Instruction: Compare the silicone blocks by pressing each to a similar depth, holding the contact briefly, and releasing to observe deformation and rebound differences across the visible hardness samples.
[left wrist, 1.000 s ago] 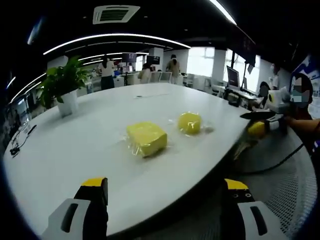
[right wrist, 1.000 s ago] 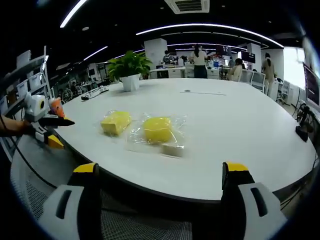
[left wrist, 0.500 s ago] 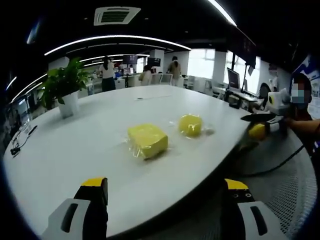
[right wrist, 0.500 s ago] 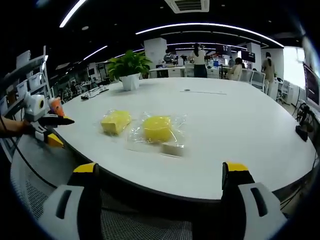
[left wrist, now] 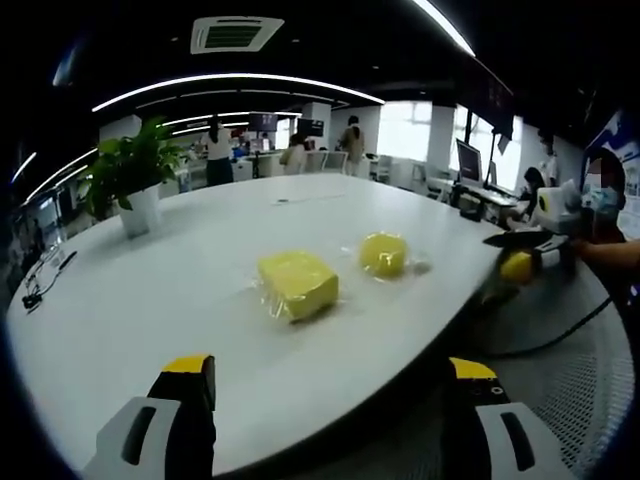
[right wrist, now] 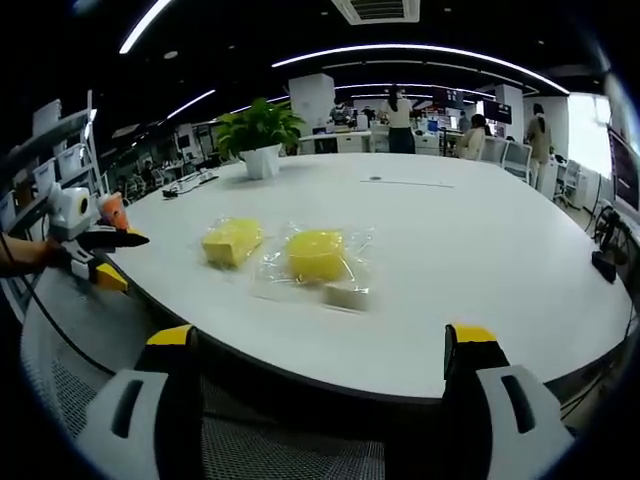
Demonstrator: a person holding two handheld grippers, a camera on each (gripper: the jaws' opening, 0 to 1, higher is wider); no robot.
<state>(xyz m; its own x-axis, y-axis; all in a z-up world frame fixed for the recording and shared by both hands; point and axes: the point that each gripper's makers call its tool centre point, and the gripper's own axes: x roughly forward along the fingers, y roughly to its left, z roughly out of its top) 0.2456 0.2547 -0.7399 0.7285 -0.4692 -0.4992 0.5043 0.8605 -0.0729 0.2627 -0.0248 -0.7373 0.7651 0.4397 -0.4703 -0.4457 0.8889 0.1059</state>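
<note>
Two yellow blocks (right wrist: pixel 232 242) (right wrist: pixel 314 254), one white table (right wrist: pixel 480 250)

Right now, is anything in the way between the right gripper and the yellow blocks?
Nothing visible blocks it. The right gripper hangs open off the table edge, with bare tabletop up to the round yellow block and the square yellow block, both in clear wrap.

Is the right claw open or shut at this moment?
Open. In the right gripper view the right claw has its two yellow-tipped jaws standing wide apart with nothing between them, short of the white table.
</note>
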